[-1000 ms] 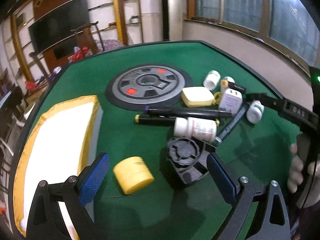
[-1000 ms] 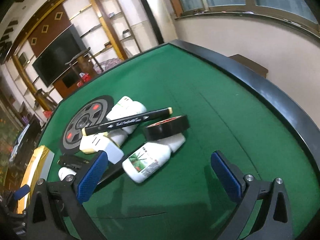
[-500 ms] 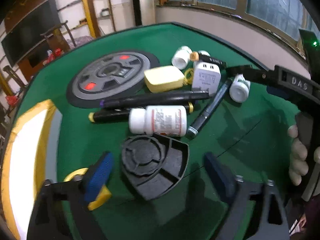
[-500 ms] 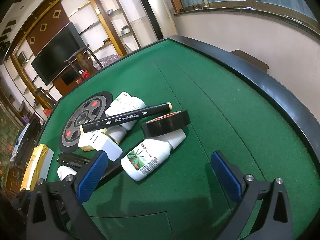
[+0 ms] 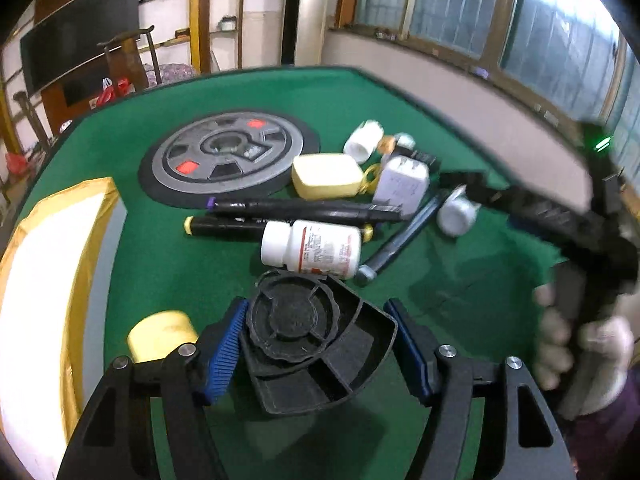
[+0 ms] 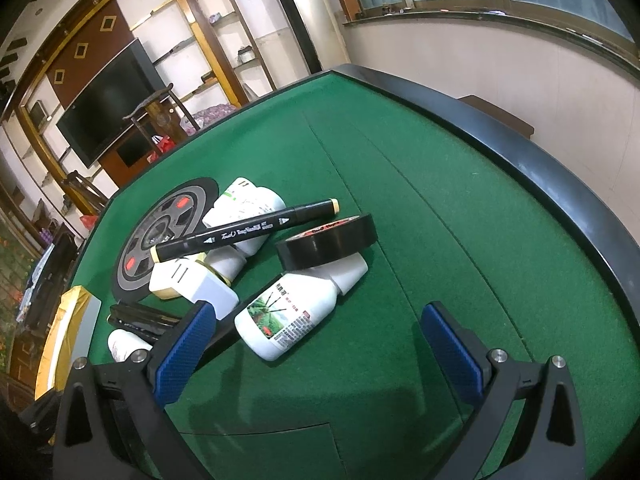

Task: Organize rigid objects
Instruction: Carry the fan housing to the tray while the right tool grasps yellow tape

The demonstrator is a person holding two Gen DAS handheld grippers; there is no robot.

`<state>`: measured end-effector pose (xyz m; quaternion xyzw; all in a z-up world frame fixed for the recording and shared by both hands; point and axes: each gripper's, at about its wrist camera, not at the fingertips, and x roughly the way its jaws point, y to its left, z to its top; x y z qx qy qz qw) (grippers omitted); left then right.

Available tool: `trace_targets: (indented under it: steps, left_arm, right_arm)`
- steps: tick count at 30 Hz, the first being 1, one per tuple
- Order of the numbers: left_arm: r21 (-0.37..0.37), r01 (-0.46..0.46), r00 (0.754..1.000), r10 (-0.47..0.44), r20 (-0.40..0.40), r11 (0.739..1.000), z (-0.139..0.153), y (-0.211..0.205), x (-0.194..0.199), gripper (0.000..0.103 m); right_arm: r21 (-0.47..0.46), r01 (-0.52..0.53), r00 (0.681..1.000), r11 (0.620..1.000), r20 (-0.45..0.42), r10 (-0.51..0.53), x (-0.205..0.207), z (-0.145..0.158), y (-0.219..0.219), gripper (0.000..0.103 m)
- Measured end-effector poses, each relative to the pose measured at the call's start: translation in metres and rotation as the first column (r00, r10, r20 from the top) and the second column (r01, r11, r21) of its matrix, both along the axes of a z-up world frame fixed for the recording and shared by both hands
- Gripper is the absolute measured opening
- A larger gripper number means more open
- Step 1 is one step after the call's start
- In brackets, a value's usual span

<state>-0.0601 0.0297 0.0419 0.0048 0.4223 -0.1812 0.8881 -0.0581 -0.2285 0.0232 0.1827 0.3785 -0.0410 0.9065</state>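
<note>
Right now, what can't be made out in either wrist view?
- Left gripper contact on black holder: left view; jaws have just been closing around it, the holder's edges hide the pads.
- Yellow roll: left view, partly behind the left finger.
- Person's hand: left view, blurred.
- Bottle: right view, mostly behind the right gripper's finger.

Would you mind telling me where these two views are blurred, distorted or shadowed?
Left wrist view: the hand at the right edge is motion-blurred, the black plastic holder near the lens fairly sharp. Right wrist view: crisp, the marker lettering readable, a soft shadow on the table near the lens. Both bend straight edges.
</note>
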Motion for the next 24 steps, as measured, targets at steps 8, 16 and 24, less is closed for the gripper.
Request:
trace_targets:
  steps: [8, 16, 24]
  left_arm:
    - [-0.167, -0.108, 0.992, 0.118, 0.046, 0.98, 0.044, 0.074, -0.055, 0.072]
    - [-0.235, -0.198, 0.968, 0.228, 0.106, 0.952, 0.061, 0.142, -0.084, 0.072]
    - [-0.3, -0.273, 0.948, 0.309, 0.079, 0.914, 0.046, 0.186, -0.094, 0.072]
  right_arm:
    - [-0.004, -0.002, 1.0, 1.0, -0.021, 0.002, 0.001, -0.002, 0.001, 0.103]
    - [-0.091, -0.327, 0.941, 0.941, 0.065, 0.333, -0.042, 0.055, 0.103, 0.095]
    - [-0.073, -0.641, 0.763, 0.764, -0.166, 0.624, -0.009, 0.019, 0.248, 0.059]
